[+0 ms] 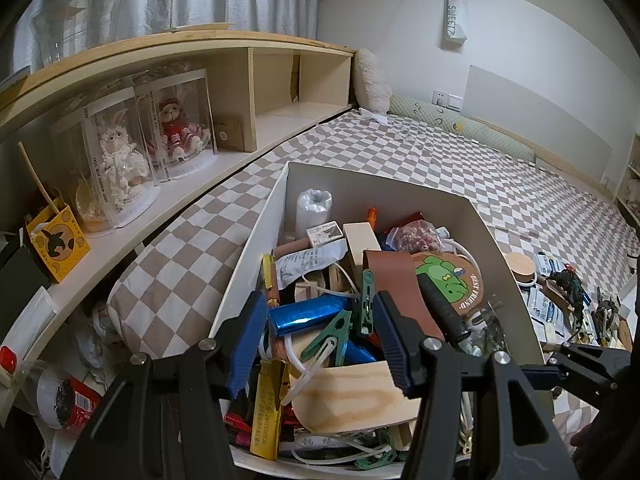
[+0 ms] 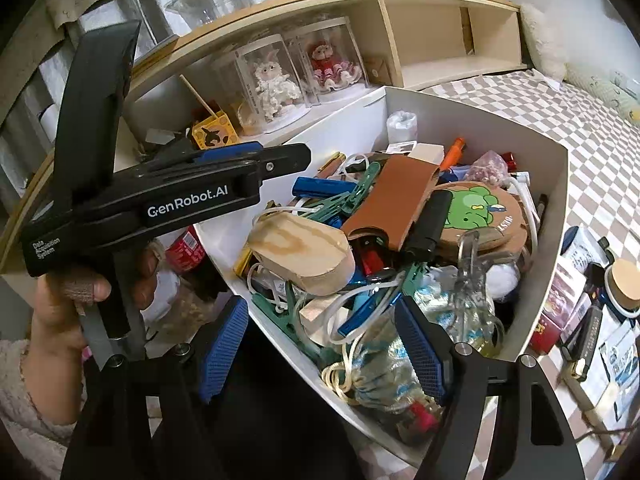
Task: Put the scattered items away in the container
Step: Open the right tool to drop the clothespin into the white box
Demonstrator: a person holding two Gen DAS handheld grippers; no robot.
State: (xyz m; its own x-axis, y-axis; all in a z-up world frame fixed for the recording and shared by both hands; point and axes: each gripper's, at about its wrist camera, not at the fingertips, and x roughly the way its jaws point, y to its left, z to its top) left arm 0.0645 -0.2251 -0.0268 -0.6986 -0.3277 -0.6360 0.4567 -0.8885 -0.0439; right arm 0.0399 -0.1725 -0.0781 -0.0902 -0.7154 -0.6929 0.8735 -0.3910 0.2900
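The white box [image 1: 476, 216] sits on the checked bed [image 1: 440, 152], right beside the long wooden shelf [image 1: 160, 208]. It is piled high. A pale wood block [image 2: 304, 252], green clips [image 1: 332, 336], a shiny blue tube [image 1: 308, 314], a brown leather case [image 2: 394, 196] and a round frog mat [image 2: 480, 212] all lie on top of each other, with white cords [image 2: 360, 300] looped through them.

More small things [image 1: 568, 300] are still scattered on the bed past the far side of the box, near a jar with a wooden lid [image 2: 626, 276].

The left gripper [image 1: 320, 340] hangs over the pile with its fingers [image 1: 246, 344] half apart, holding nothing. The right gripper [image 2: 324, 340] is over the near corner of the box, fingers spread wide and empty, with a shiny cloth pouch [image 2: 384, 364] lying below them.

The heap is the trouble. One more thing dropped on top could slide off and fall over the side. The wood block sits high and looks ready to tip. The cords could catch on a finger and drag other things out. The two grippers are close together, so they might bump.
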